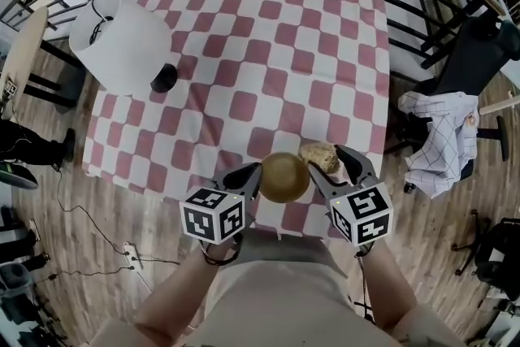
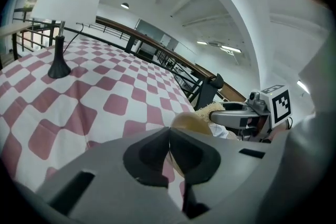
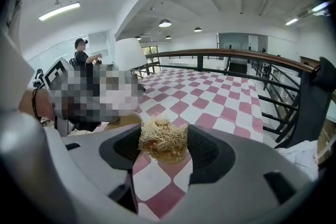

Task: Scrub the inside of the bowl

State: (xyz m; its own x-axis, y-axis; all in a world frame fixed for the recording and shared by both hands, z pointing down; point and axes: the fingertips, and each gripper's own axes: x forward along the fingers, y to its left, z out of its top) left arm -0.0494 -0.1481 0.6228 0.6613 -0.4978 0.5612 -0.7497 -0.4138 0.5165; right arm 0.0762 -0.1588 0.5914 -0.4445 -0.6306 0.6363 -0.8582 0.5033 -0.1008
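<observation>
A round golden-brown bowl (image 1: 284, 176) hangs over the near edge of the checked table (image 1: 276, 36), turned so its outside faces the head view. My left gripper (image 1: 253, 177) is shut on its left rim; in the left gripper view the thin wall of the bowl (image 2: 191, 122) runs between the closed jaws (image 2: 169, 136). My right gripper (image 1: 333, 162) is shut on a tan fibrous scrubber (image 1: 319, 157), just right of the bowl and behind it. The right gripper view shows the scrubber (image 3: 164, 139) pinched between the pads. The bowl's inside is hidden.
A white-shaded lamp (image 1: 122, 45) with a black base (image 1: 163, 78) stands at the table's left side. Black railings run round the table's far side. A chair draped with a checked cloth (image 1: 443, 138) stands to the right, and cables lie on the wooden floor at left.
</observation>
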